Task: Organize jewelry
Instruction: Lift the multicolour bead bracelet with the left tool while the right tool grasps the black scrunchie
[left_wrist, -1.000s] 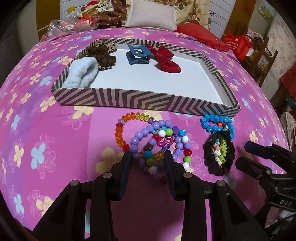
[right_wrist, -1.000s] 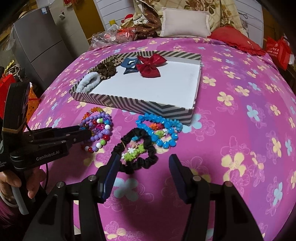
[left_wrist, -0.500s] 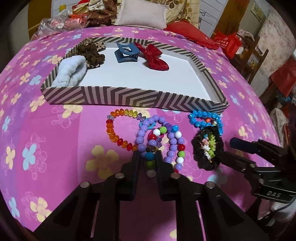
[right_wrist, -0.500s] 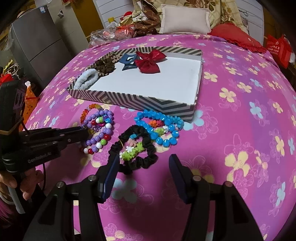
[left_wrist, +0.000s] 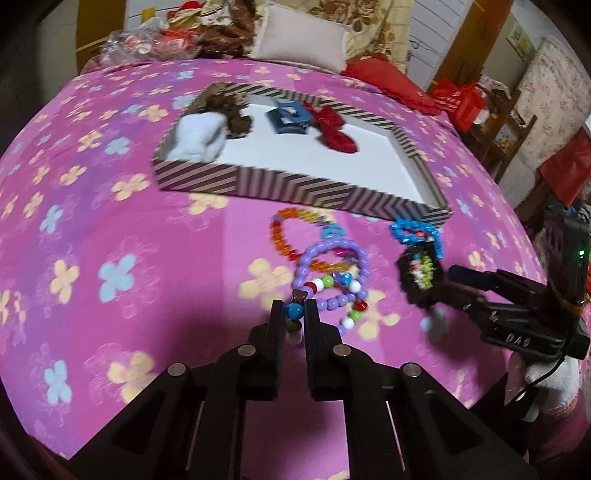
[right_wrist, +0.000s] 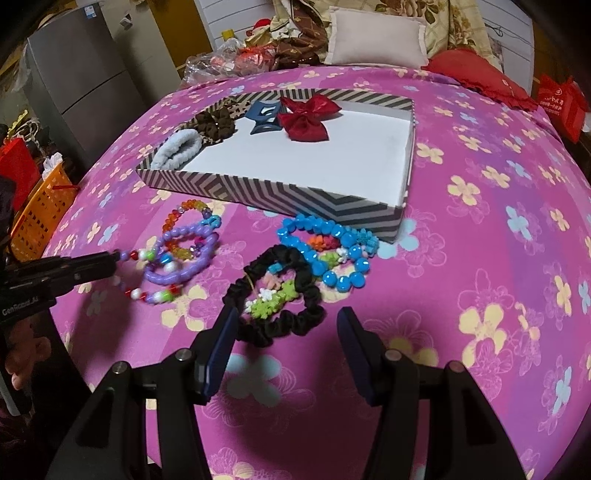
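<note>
My left gripper (left_wrist: 293, 312) is shut on a blue bead of the mixed-colour bead bracelet (left_wrist: 345, 295), which trails out from its tips. The same bracelet (right_wrist: 155, 295) hangs stretched from the left fingertips (right_wrist: 110, 258) in the right wrist view. A purple bracelet (left_wrist: 332, 254) and an orange one (left_wrist: 282, 236) lie tangled just beyond. My right gripper (right_wrist: 286, 328) stands open over the near edge of the black scrunchie (right_wrist: 306, 317), with its pads off it. A blue bead bracelet (right_wrist: 332, 230) lies against the striped box (right_wrist: 277, 192).
The box (left_wrist: 295, 184) has a white floor and holds a pale blue scrunchie (left_wrist: 199, 138), a brown scrunchie, a blue claw clip (left_wrist: 290, 120) and a red bow (left_wrist: 332, 129). Pillows and bags sit at the far edge of the pink floral cover. An orange basket (right_wrist: 40, 218) stands off the left side.
My left gripper closed on the mixed-colour bead bracelet and drew back, dragging it and the purple bracelet out of shape. The right gripper stayed open and still.
</note>
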